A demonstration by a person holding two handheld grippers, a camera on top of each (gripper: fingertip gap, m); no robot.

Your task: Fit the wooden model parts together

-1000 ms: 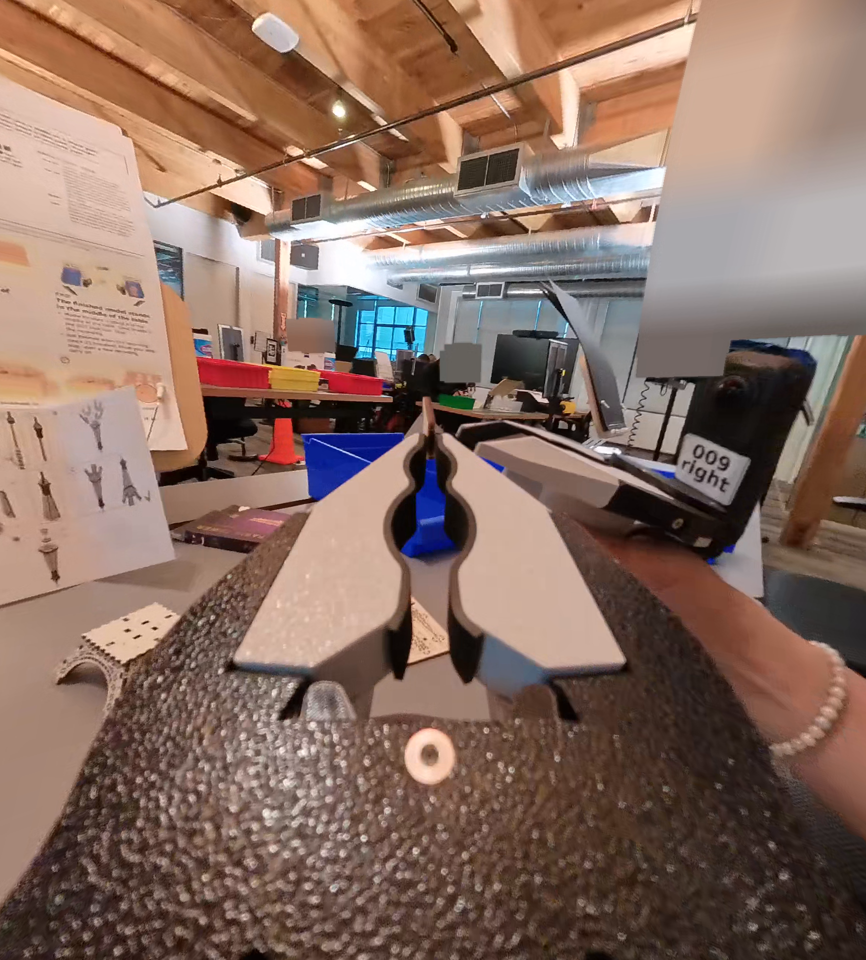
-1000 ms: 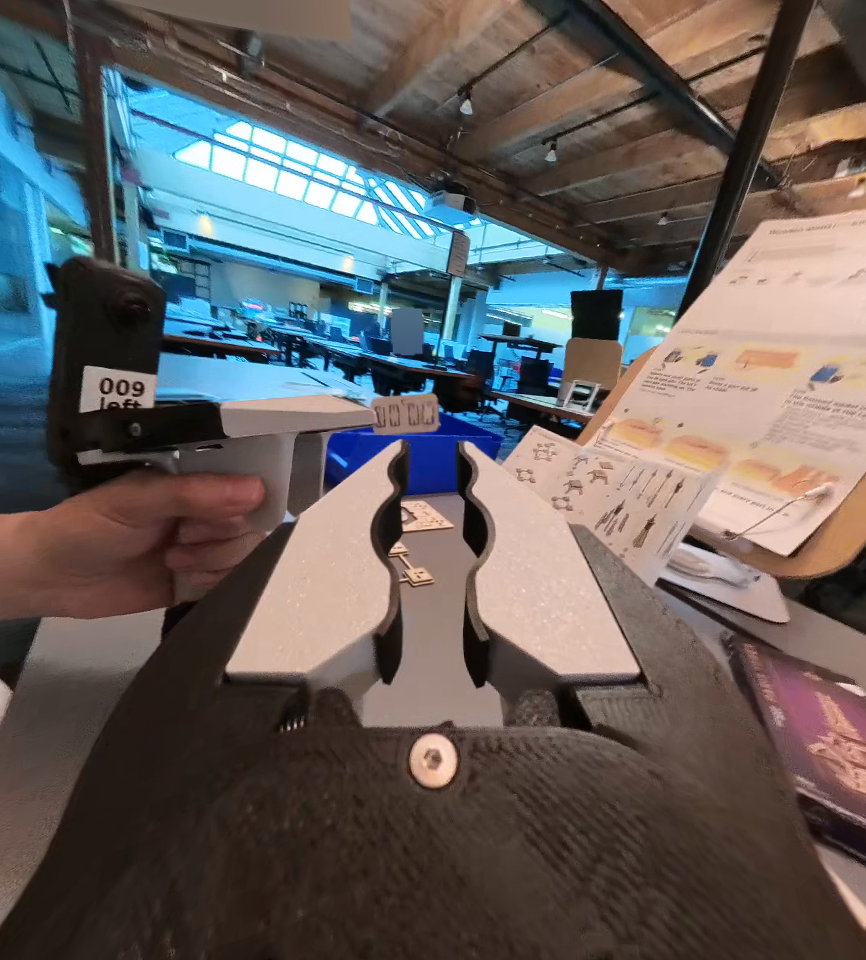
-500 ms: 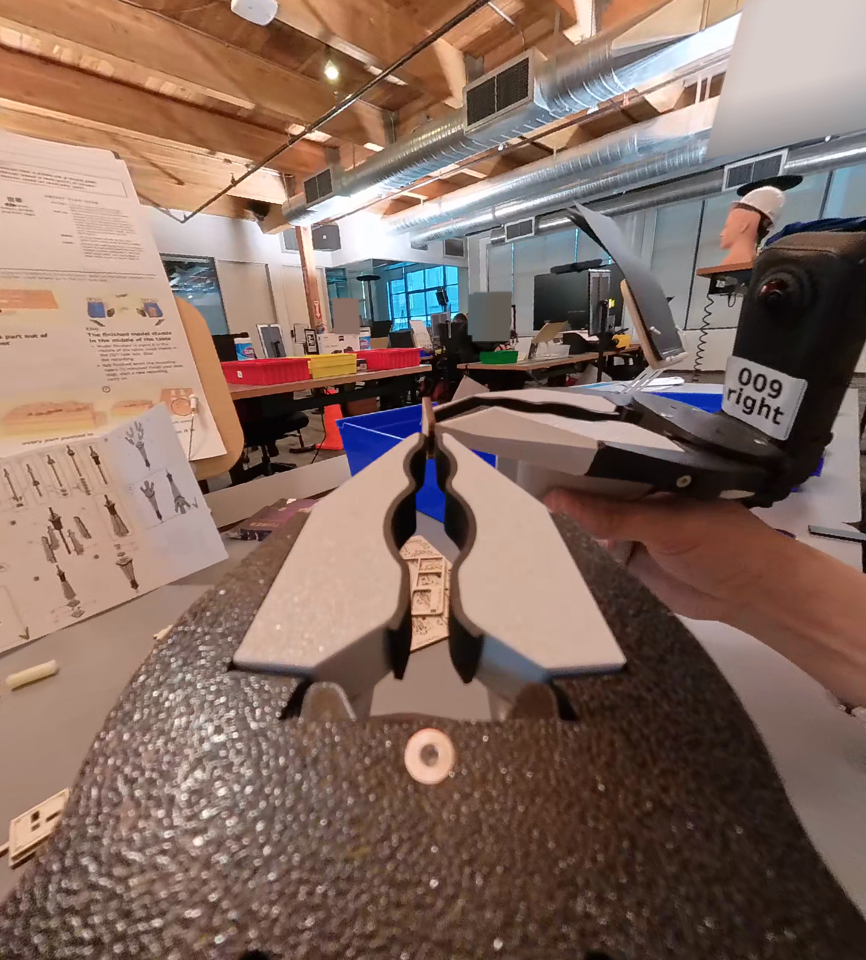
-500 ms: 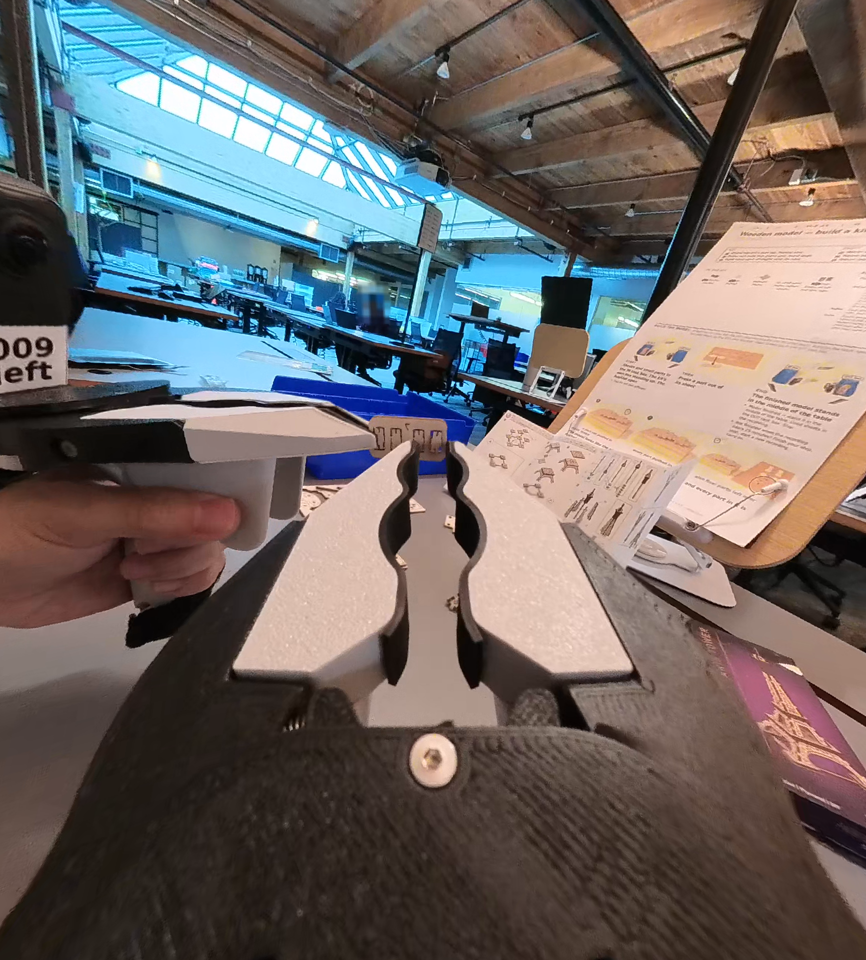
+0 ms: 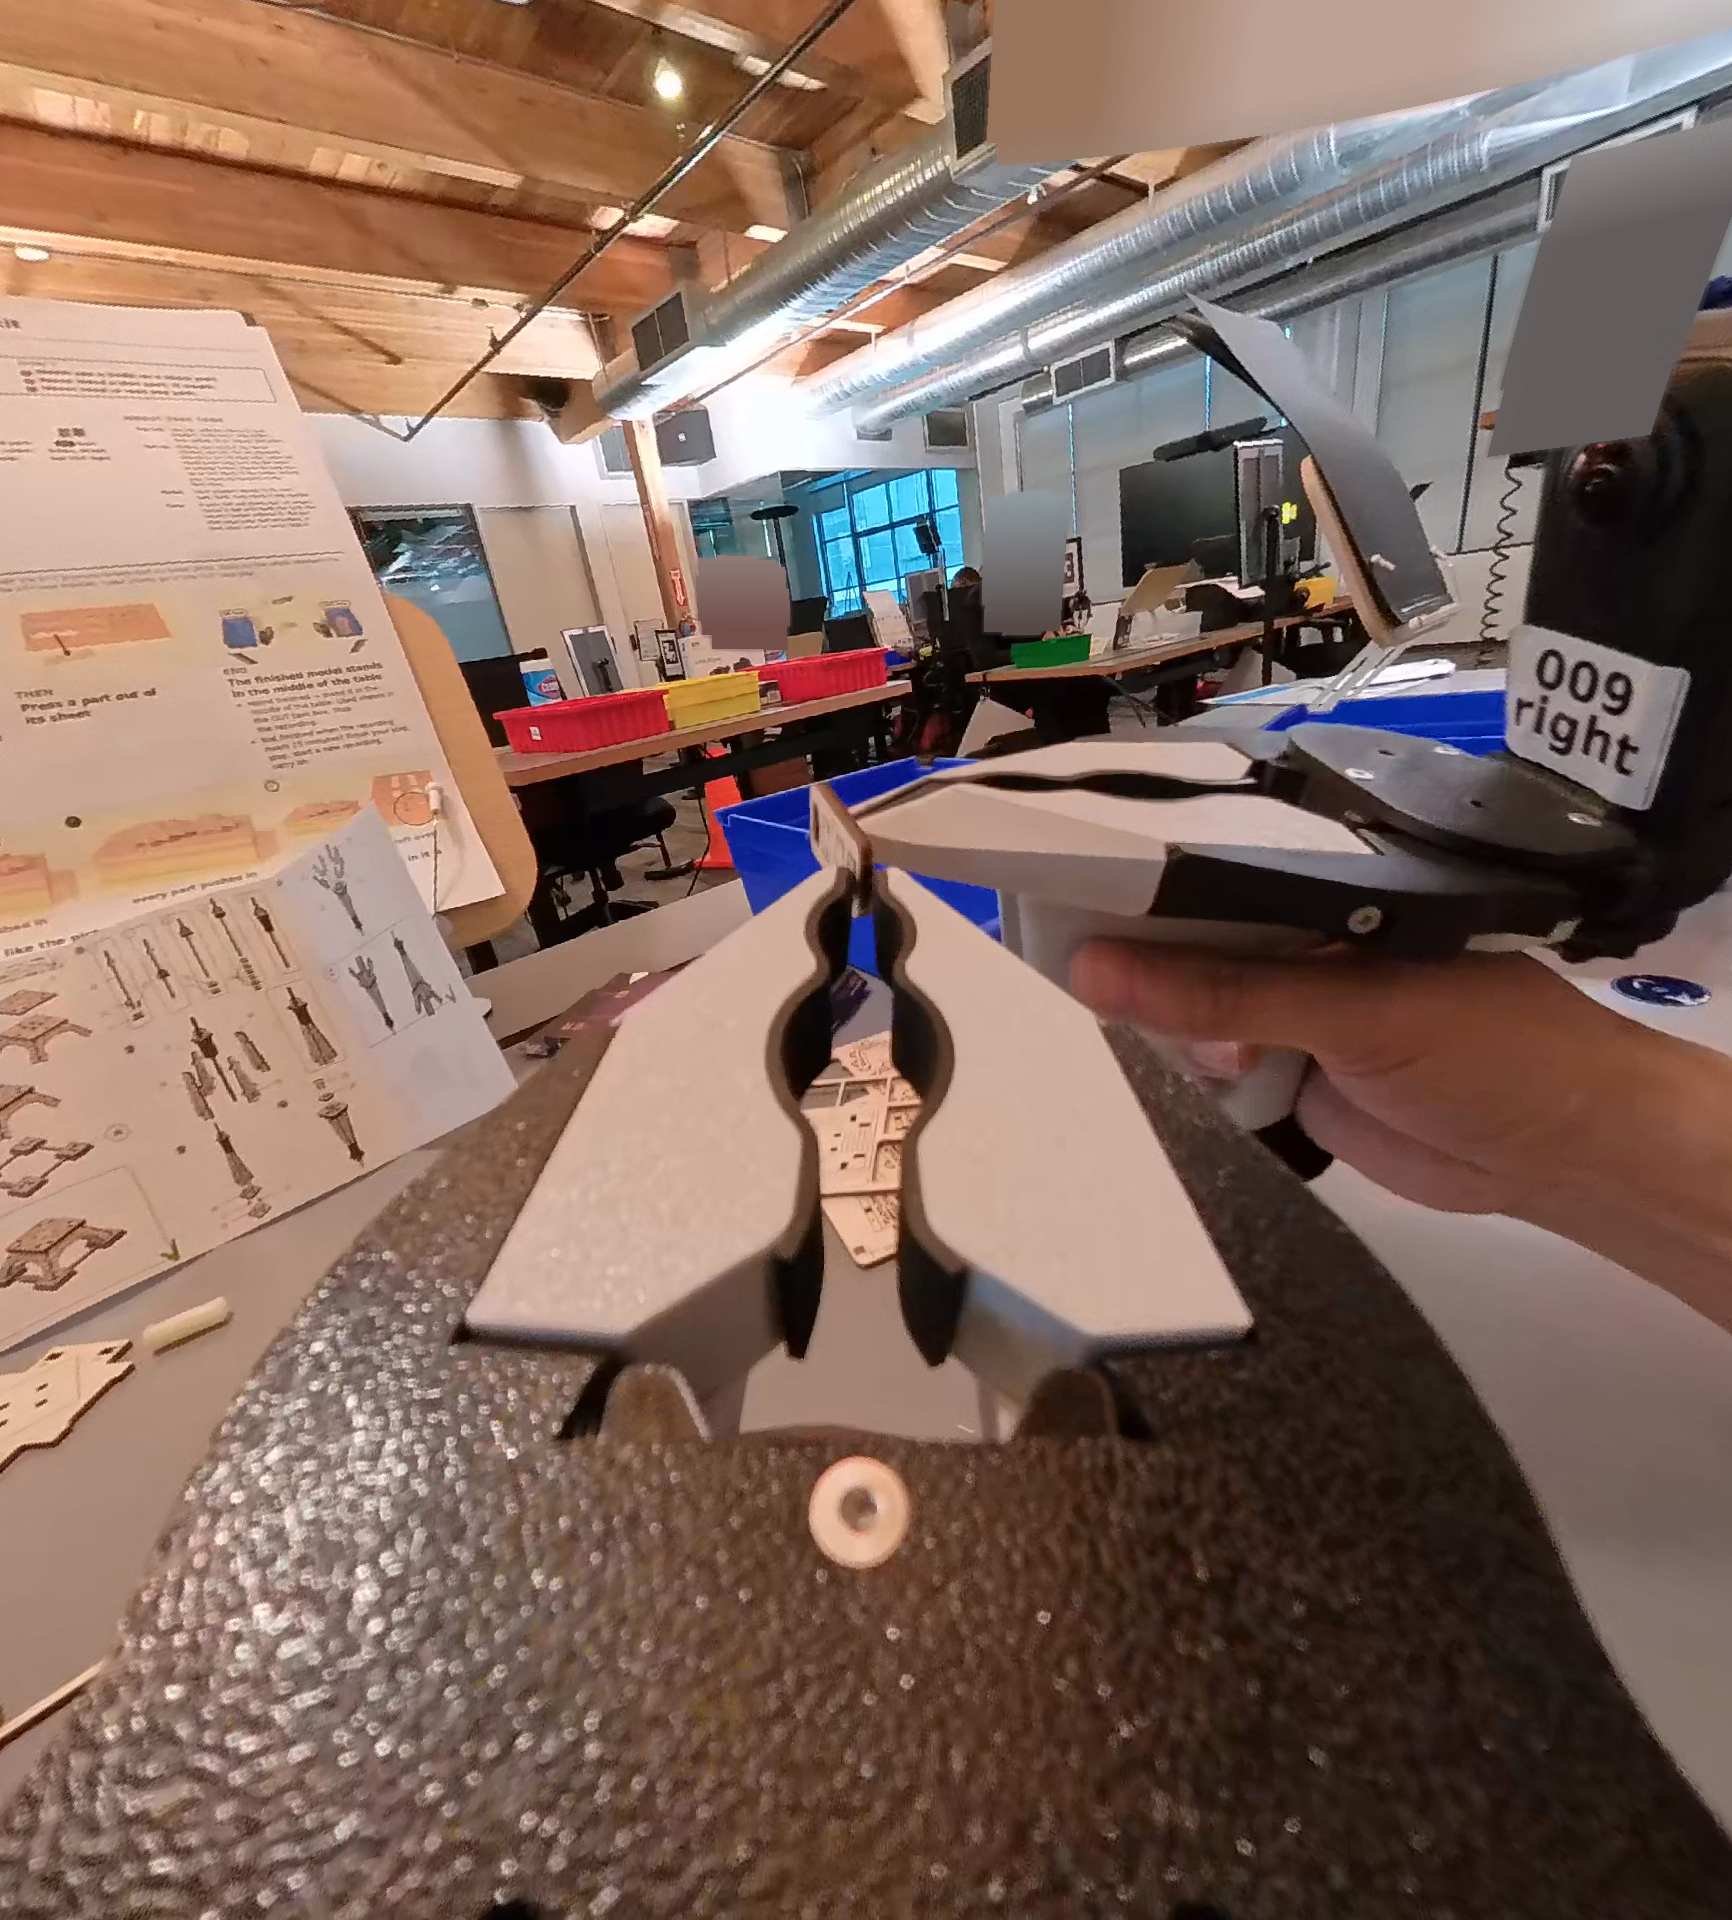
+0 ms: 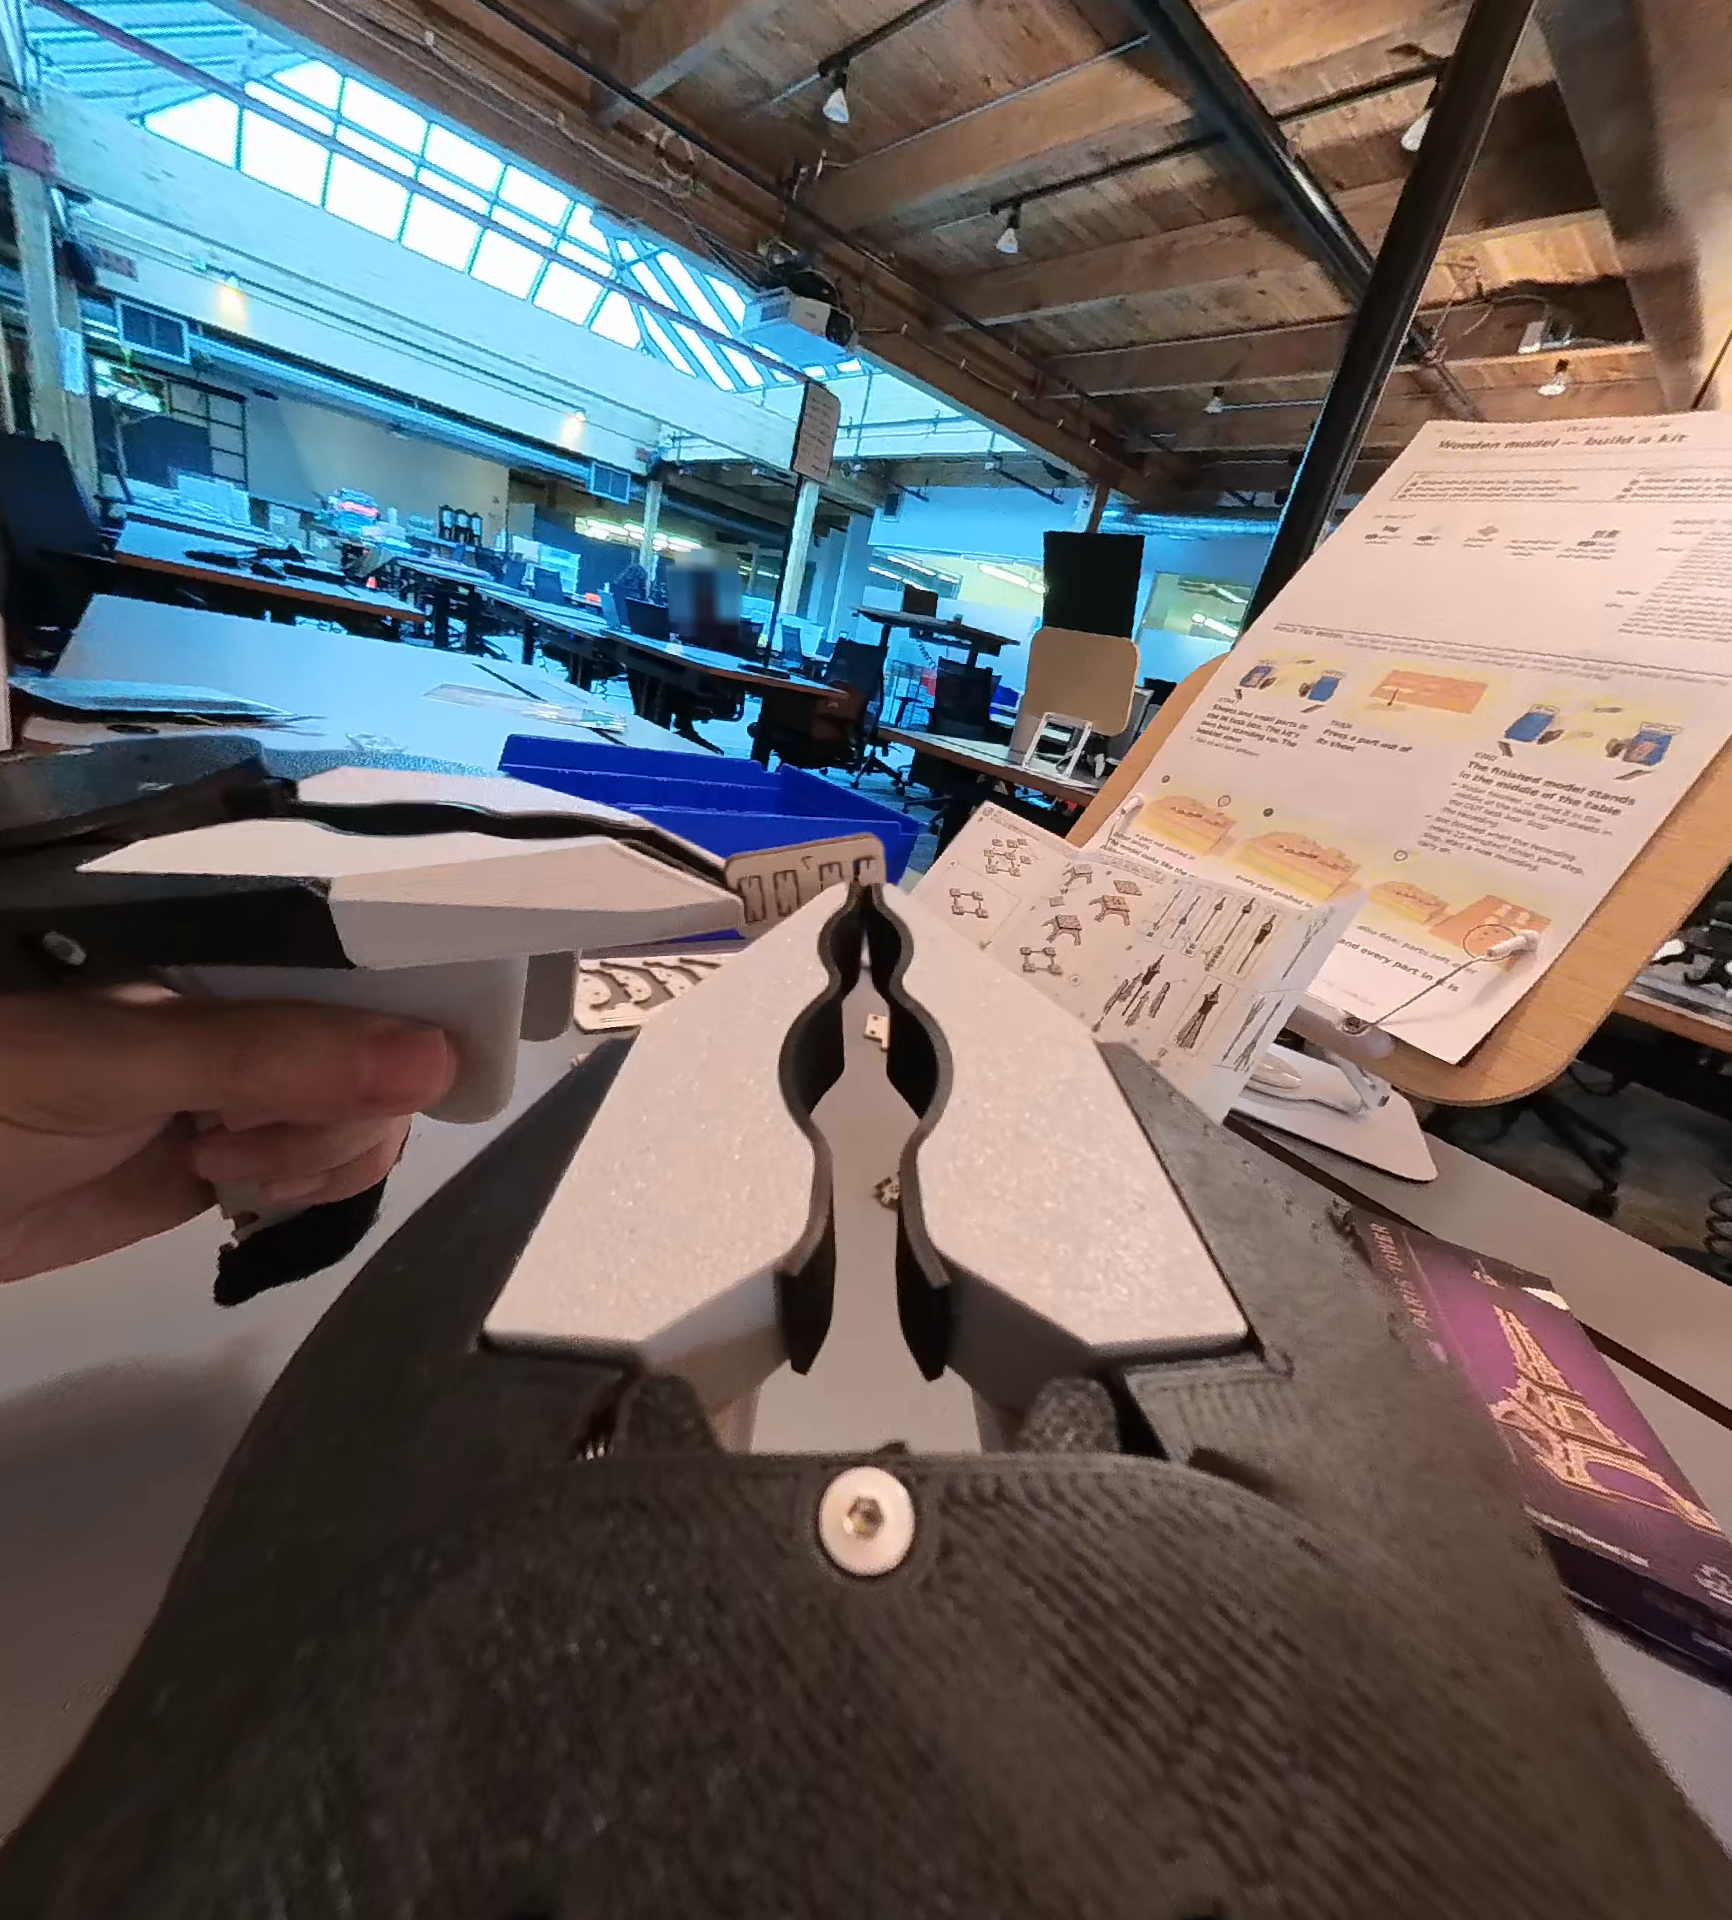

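A small flat wooden part with slots is held in the air between both grippers. My left gripper is shut on its lower edge; the part shows edge-on there. The left gripper comes in from the left in the right wrist view. My right gripper is shut on the part's right corner. It reaches in from the right in the left wrist view, held by a hand. A wooden part sheet lies on the grey table below.
Loose flat wooden pieces and a small white peg lie at the left. Instruction sheets lean on a board stand. A blue bin stands behind. A purple box lies at the right. The grippers are tip to tip, or close to it.
My right gripper has closed from open onto the small wooden part that the left gripper holds. Both grippers have moved closer together and a little lower.
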